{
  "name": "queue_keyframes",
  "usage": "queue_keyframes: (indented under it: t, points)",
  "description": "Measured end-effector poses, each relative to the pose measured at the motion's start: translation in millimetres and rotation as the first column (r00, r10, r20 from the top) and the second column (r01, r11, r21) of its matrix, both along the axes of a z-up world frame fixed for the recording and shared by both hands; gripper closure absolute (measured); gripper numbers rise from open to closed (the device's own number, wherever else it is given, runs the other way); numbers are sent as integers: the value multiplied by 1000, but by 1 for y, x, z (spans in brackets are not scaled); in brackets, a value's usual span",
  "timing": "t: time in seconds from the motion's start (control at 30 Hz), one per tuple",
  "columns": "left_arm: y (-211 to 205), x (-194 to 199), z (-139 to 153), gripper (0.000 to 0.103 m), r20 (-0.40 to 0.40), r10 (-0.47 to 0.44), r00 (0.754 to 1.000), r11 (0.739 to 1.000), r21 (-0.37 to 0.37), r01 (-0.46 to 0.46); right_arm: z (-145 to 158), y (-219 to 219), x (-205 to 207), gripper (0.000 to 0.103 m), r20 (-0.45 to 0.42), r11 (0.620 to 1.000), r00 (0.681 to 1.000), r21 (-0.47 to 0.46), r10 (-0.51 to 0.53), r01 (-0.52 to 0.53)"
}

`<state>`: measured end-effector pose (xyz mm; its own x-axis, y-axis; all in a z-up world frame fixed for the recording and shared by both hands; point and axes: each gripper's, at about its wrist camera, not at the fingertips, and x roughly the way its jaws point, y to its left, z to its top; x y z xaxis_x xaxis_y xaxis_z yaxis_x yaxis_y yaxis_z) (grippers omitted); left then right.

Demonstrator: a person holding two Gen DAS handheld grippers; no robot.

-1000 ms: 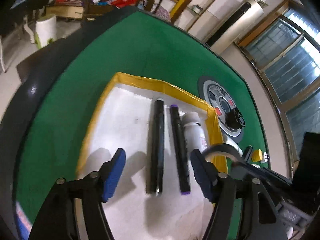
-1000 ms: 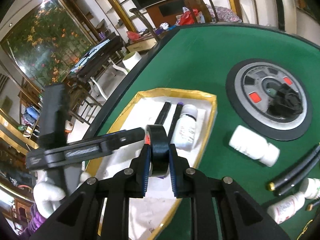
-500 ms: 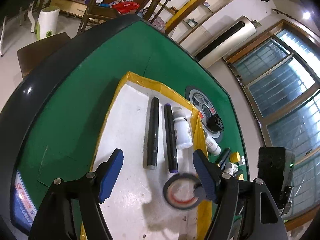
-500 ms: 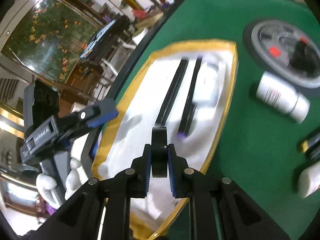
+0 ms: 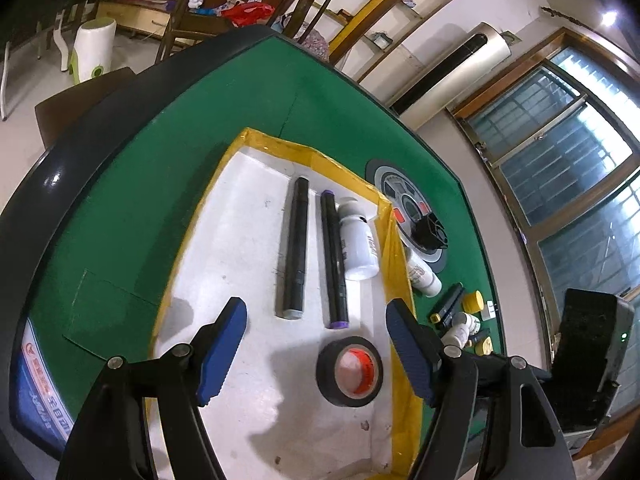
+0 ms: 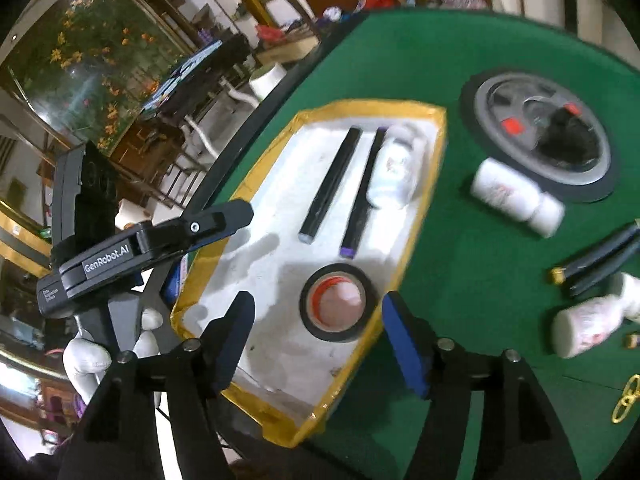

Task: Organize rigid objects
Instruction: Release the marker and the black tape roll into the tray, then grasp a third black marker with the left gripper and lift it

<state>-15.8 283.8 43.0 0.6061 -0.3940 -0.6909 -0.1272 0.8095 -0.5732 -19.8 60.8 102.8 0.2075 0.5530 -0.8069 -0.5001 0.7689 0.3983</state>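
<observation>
A white tray with a yellow rim (image 5: 248,216) (image 6: 280,216) lies on the green table. In it lie a black tube (image 5: 295,244) (image 6: 332,184), a purple-ended marker (image 5: 334,258) (image 6: 362,196), a white bottle (image 5: 357,242) (image 6: 394,168) and a black tape roll with an orange core (image 5: 349,370) (image 6: 338,302), flat near the tray's right rim. My left gripper (image 5: 316,344) is open and empty above the tray's near part. My right gripper (image 6: 318,340) is open and empty, just above the tape roll.
On the green felt right of the tray sit a round grey disc with a black object (image 6: 540,136), a white bottle (image 6: 516,198), black pens (image 6: 600,260), another white bottle (image 6: 588,326) and a yellow cap (image 5: 472,300). The table edge runs along the left.
My right gripper held the tape roll on edge, carried it over the tray, then opened; the roll now lies flat in the tray. My left gripper drew back slightly and stayed open.
</observation>
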Motion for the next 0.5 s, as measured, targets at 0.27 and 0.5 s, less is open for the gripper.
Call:
queue_keyframes:
  t: [0.27, 0.5]
  points:
    - [-40, -14, 29, 18, 72, -34, 997, 993, 119, 25, 31, -88, -8, 37, 163, 981, 968, 66, -192, 183]
    - [-102, -15, 44, 17, 101, -174, 980, 977, 145, 158, 53, -205, -33, 26, 437, 875, 783, 16, -442, 485]
